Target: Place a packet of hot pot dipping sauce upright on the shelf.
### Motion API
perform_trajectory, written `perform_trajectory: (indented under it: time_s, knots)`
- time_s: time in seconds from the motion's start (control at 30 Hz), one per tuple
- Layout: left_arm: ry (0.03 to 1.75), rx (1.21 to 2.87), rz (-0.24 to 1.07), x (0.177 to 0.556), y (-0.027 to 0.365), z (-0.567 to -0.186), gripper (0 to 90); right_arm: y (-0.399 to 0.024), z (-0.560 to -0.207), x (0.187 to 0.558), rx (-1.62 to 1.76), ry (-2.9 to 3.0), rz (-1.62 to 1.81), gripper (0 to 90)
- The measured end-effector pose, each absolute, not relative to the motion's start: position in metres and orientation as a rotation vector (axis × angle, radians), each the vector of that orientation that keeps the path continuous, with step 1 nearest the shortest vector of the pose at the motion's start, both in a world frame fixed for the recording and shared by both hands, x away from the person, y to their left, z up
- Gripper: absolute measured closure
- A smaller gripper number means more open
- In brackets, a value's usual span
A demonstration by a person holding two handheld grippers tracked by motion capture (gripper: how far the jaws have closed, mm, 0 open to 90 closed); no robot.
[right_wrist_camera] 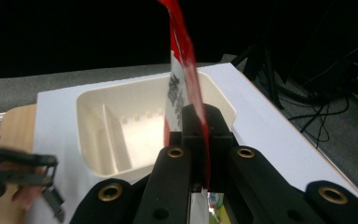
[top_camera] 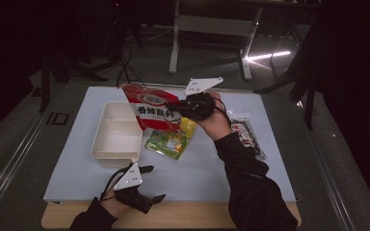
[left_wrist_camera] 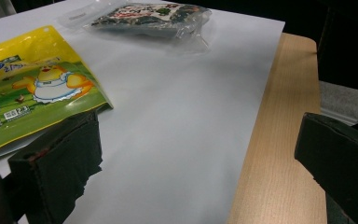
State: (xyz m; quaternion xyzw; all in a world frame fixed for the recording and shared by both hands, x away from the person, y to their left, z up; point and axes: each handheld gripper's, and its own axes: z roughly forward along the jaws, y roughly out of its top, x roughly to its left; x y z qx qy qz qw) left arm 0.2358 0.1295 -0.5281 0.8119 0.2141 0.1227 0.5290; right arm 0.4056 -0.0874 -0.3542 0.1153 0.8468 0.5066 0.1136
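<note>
A red snack packet (top_camera: 150, 109) with white lettering hangs in the air over the right edge of a cream divided tray (top_camera: 107, 144). My right gripper (top_camera: 172, 106) is shut on the packet's right side. In the right gripper view the jaws (right_wrist_camera: 196, 125) pinch the packet (right_wrist_camera: 182, 70) edge-on, with the tray (right_wrist_camera: 98, 140) just beyond. My left gripper (top_camera: 155, 183) rests low near the table's front edge, open with nothing between its fingers. In its own view the left gripper (left_wrist_camera: 196, 168) stands wide over bare white paper.
A yellow-green packet (top_camera: 169, 140) lies flat just right of the tray, also near the left jaw (left_wrist_camera: 32, 88). A dark seaweed packet (top_camera: 246, 132) in clear wrap (left_wrist_camera: 151, 16) lies at the right. White paper (top_camera: 207, 168) covers the wooden table (left_wrist_camera: 284, 149).
</note>
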Motion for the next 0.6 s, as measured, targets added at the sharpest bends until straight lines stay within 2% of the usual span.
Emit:
perform_trajectory:
  time_s: [0.6]
  knots:
    - [0.519,1.924,0.287,0.232,0.135,-0.529,1.6,-0.035,-0.365,0.44,0.32,2.493,1.536,90.0]
